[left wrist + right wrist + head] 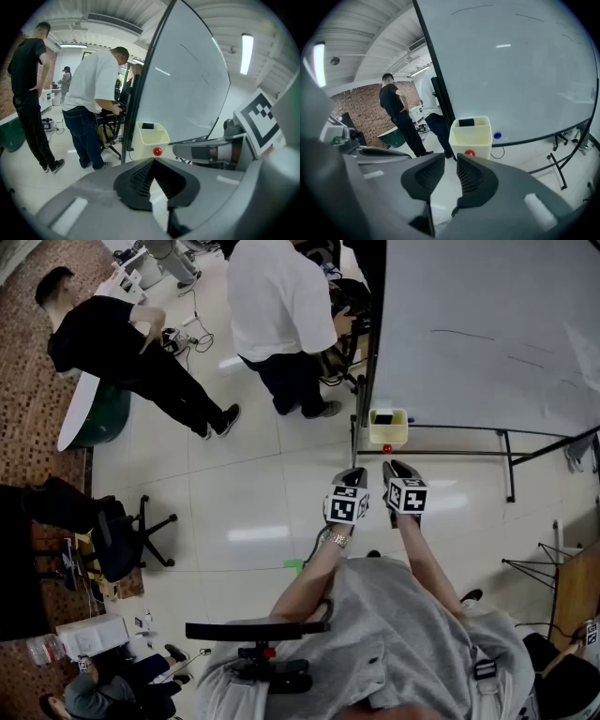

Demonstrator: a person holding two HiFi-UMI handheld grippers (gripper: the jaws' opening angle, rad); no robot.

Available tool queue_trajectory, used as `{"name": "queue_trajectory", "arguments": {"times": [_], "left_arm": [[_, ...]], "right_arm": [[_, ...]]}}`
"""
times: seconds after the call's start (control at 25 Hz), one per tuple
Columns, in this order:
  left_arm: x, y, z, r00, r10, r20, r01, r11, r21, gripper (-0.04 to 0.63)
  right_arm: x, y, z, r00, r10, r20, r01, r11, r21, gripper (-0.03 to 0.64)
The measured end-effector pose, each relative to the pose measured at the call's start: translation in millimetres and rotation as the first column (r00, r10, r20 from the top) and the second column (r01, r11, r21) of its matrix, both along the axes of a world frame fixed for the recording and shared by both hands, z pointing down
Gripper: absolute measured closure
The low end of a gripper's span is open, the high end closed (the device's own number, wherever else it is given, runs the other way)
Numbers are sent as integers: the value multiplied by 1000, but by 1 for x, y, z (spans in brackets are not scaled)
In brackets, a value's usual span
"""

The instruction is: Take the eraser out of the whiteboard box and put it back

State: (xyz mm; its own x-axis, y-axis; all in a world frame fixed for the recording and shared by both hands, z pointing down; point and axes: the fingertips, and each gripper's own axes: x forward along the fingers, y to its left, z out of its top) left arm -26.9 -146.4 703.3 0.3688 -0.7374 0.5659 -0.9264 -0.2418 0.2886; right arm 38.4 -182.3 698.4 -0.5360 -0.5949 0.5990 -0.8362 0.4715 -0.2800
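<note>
Jaws of the right gripper (450, 157) stand narrowly apart and empty, and those of the left gripper (152, 161) meet at the tips on nothing, both short of the whiteboard (487, 324). At its lower left corner hangs the pale box (471, 139), with the dark eraser (466, 123) inside against the back wall, its long axis running along the board. It looks light and stiff with a soft face, so a pinch across its narrow width should hold it.

eraser (466, 123): only dark top shows above rim; rest hidden inside whiteboard box (471, 140)
whiteboard (487, 334): cut off by head view's top and right edges
person in white shirt (277, 306): head cut off at head view's top edge
red dot (157, 151) on box front: too small to identify
blue spot (497, 136) at board's lower edge: too small to identify
</note>
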Motion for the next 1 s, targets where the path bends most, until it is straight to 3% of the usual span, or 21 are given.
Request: {"name": "queue_trajectory", "arguments": {"times": [0.12,0.36,0.72,1.0], "left_arm": [[-39,-31,-12,1000,-4,-8,4,1000,9,591],[-79,-66,-11,1000,10,-4,-10,1000,-5,591],[-85,-102,-7,999,26,-25,-26,999,-22,592],[-73,-119,-8,999,32,-30,-33,999,-22,591]], "right_arm": [[-23,-42,3,999,33,-33,-33,999,4,463],[-29,-115,11,984,138,-114,-141,990,-19,368],[-30,-144,40,978,130,-165,-154,978,-143,360],[-34,-146,41,980,59,-190,-84,988,-131,364]]}}
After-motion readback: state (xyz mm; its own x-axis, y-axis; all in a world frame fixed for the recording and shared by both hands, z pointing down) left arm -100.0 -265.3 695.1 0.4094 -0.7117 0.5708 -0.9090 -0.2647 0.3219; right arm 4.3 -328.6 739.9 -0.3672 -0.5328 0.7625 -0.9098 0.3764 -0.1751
